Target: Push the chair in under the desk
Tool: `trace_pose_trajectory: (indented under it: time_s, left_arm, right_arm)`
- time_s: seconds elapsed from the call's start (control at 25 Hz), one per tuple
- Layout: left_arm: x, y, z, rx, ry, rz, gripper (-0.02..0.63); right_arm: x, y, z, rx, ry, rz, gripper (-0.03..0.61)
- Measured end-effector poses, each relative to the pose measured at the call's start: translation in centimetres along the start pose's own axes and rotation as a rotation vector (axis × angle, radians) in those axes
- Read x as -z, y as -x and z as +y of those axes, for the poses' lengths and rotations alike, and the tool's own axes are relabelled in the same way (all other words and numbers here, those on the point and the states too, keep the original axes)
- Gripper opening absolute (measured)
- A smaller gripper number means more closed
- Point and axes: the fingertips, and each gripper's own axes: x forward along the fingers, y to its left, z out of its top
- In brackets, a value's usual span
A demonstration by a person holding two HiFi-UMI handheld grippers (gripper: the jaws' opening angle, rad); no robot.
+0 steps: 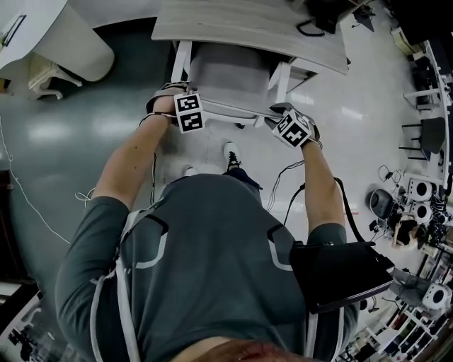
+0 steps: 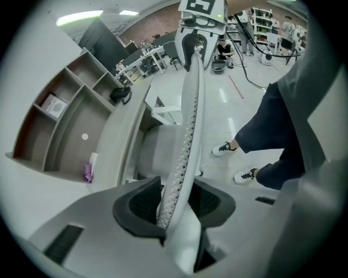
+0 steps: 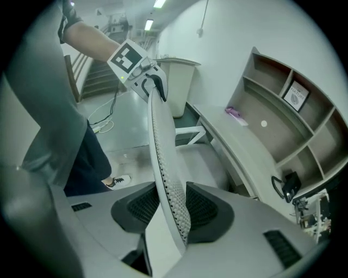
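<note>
A white mesh-backed chair (image 1: 230, 74) stands with its seat partly under the pale wooden desk (image 1: 248, 28). My left gripper (image 1: 182, 100) is shut on the left end of the backrest's top edge (image 1: 233, 109), and my right gripper (image 1: 287, 119) is shut on its right end. In the left gripper view the perforated backrest (image 2: 187, 125) runs up from between the dark pads of the left gripper (image 2: 175, 203) to the right gripper (image 2: 201, 13). The right gripper view shows the same backrest (image 3: 163, 157) clamped by the right gripper (image 3: 166, 209), with the left gripper (image 3: 142, 73) at its far end.
The person's white shoes (image 1: 231, 152) stand just behind the chair. The desk carries open shelf cubbies (image 2: 60, 108) and a black object (image 2: 120, 95). A rounded white bin (image 1: 71, 42) stands to the left, and stools and equipment (image 1: 417, 191) crowd the right. Cables (image 1: 42, 212) trail on the floor.
</note>
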Motion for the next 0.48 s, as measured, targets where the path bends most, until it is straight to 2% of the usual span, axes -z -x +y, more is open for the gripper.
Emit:
trace_pose_trajectory:
  time_s: [0.12,0.24,0.48]
  left_arm:
    - [0.5,0.1,-0.2,0.077,-0.001,0.033,0.132]
    - [0.4,0.2,-0.4,0.077,-0.008,0.024,0.13]
    - [0.6,0.5,-1.5,0.115,0.01,0.035,0.12]
  right_arm:
    - [-0.5,-0.1,0.1,-0.022,0.012,0.008,0.163]
    - [-0.3,-0.1,0.1,-0.006,0.034,-0.004,0.16]
    - [-0.1,-0.2,0.5,-0.05,0.046,0.02,0.16]
